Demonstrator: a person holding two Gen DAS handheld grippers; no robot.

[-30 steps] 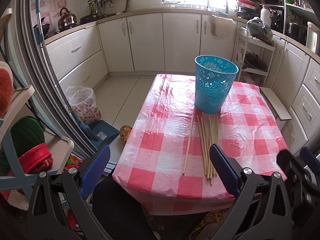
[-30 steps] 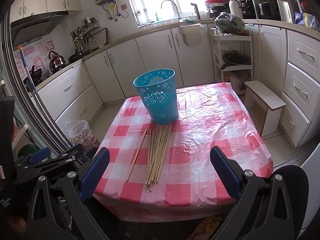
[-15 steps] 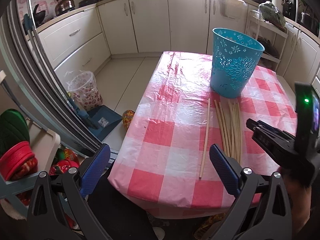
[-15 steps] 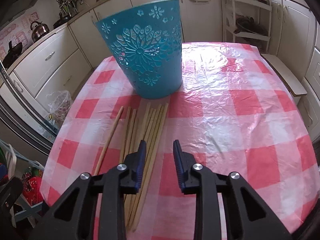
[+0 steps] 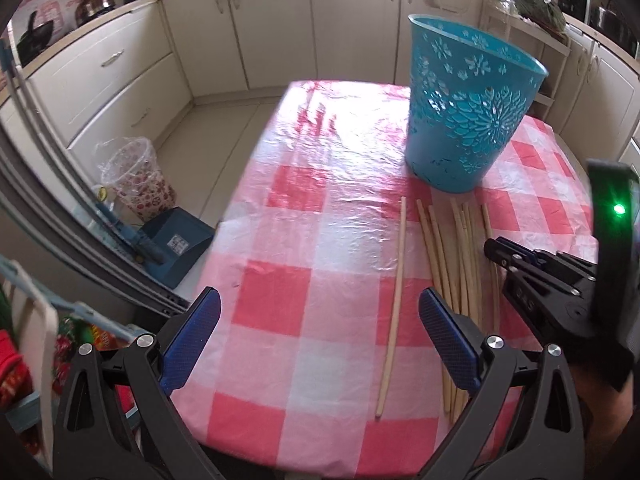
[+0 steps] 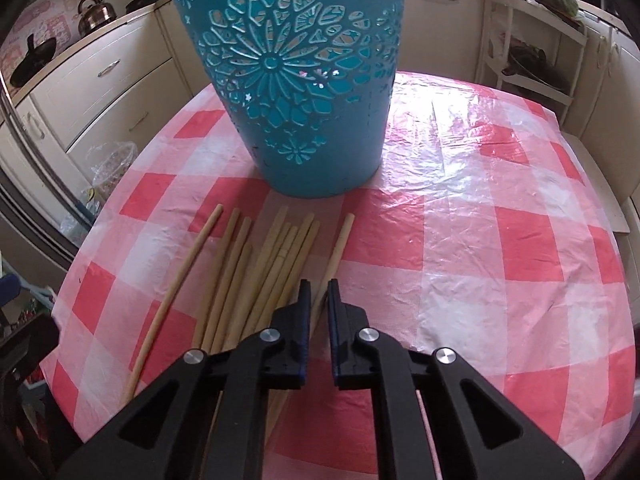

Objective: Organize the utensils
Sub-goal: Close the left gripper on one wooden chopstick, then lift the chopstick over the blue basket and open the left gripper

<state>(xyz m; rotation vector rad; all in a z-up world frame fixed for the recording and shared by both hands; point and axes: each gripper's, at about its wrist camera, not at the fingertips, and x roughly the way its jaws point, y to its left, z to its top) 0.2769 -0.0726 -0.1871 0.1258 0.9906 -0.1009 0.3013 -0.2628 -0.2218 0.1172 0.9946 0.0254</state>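
Several wooden chopsticks (image 5: pixel 460 256) lie side by side on the pink checked tablecloth (image 5: pixel 304 216), in front of an upright turquoise cut-out basket (image 5: pixel 464 120). One chopstick (image 5: pixel 394 300) lies apart on the left. My left gripper (image 5: pixel 318 304) hovers open above the table's near edge, nothing between its fingers. My right gripper (image 6: pixel 319 292) is low over the bundle (image 6: pixel 272 272), jaws closing to a narrow gap with the rightmost chopstick (image 6: pixel 340 244) between the pads. It shows as a black tip (image 5: pixel 490 246) in the left wrist view. The basket (image 6: pixel 296 80) stands just beyond.
A lined waste bin (image 5: pixel 134 176) and a blue dustpan (image 5: pixel 176 248) sit on the floor left of the table. Cream cabinets (image 5: pixel 120 80) run along the back, with a kettle (image 5: pixel 92 0) on the counter. A white rack (image 6: pixel 532 40) stands at the back right.
Both grippers came down and forward toward the table. The right gripper went from wide open to nearly shut around the rightmost chopstick. The left stayed open.
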